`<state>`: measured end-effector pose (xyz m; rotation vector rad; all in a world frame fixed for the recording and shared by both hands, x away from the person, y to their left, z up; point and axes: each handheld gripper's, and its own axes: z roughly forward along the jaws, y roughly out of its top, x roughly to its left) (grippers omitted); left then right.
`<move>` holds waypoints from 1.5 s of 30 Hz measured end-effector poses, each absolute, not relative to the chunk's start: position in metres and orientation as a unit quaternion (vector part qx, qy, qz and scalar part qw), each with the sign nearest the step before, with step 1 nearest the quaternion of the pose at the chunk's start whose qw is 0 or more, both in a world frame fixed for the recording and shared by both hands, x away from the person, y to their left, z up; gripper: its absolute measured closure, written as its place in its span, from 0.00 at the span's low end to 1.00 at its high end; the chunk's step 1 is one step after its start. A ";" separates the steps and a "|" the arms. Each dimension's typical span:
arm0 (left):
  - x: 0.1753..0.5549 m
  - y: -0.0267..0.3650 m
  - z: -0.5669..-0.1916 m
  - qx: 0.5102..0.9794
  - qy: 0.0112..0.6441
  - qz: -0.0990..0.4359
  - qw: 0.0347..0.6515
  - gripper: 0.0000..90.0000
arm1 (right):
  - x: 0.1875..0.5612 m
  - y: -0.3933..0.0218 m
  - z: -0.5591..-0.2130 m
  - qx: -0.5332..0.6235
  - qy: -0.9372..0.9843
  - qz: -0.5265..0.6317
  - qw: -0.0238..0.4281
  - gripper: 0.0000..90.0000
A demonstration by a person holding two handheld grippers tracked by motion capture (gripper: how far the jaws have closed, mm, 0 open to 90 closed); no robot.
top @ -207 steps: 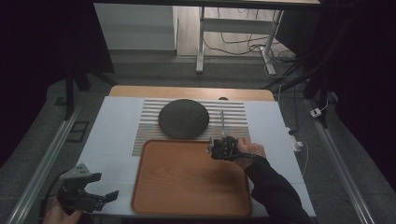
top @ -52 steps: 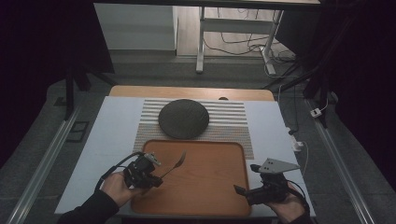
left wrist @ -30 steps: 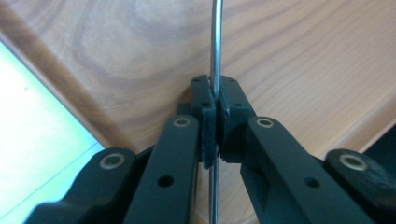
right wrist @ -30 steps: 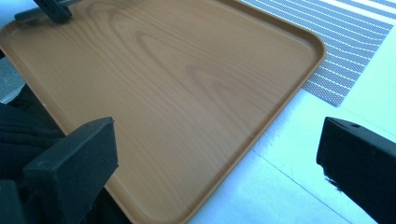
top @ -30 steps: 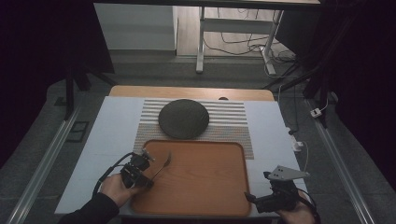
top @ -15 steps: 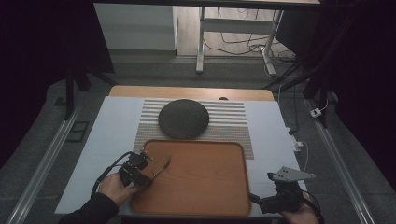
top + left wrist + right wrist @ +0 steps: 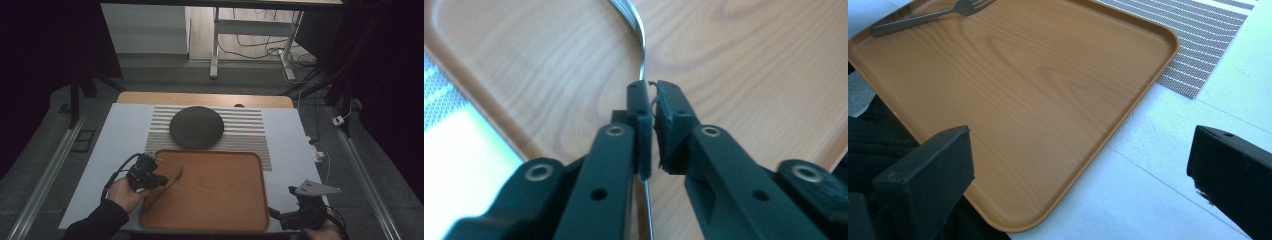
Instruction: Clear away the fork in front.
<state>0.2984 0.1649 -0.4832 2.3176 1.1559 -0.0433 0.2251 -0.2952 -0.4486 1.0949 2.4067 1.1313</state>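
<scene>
A metal fork (image 7: pixel 177 175) hangs just over the left part of the wooden tray (image 7: pixel 210 220), tines pointing away from the hand. My left gripper (image 7: pixel 162 181) is shut on its handle. In the left gripper view the thin handle (image 7: pixel 642 65) runs up from between the pads (image 7: pixel 640 125), which have just been closing on it, over the tray (image 7: pixel 749 60). My right gripper (image 7: pixel 280 217) stands open at the tray's near right corner with nothing between its jaws. Its own view looks across the tray (image 7: pixel 1023 100) to the fork (image 7: pixel 923 17) at the far corner.
A dark round plate (image 7: pixel 196 126) sits on a striped placemat (image 7: pixel 245 132) behind the tray. White table cover (image 7: pixel 120 135) lies all round, and the placemat's corner (image 7: pixel 1198 45) appears in the right gripper view. A sleeve (image 7: pixel 878 135) lies under the tray's near edge there.
Several seconds ago the right gripper held the fork beside the plate; now the left one holds it over the tray. In the last second the right gripper drifted slightly toward the near right.
</scene>
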 end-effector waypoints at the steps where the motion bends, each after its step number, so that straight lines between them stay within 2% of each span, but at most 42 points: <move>1: 0.300 0.164 -0.483 0.860 0.428 -0.014 0.277 0.97 | 0.225 -0.295 -0.449 0.377 0.830 0.389 0.134 0.00; 9: 0.317 0.153 -0.488 0.862 0.417 0.000 0.288 0.98 | 0.225 -0.295 -0.449 0.374 0.833 0.385 0.132 0.00; 20: 0.336 0.149 -0.499 0.856 0.434 -0.012 0.281 0.98 | 0.226 -0.292 -0.450 0.369 0.840 0.376 0.130 0.00; 38: 0.324 0.106 -0.504 0.891 0.363 -0.030 0.273 0.98 | 0.226 -0.292 -0.450 0.370 0.840 0.377 0.127 0.00; 45: 0.322 0.096 -0.512 0.904 0.345 -0.016 0.253 0.98 | 0.227 -0.293 -0.450 0.370 0.839 0.377 0.126 0.00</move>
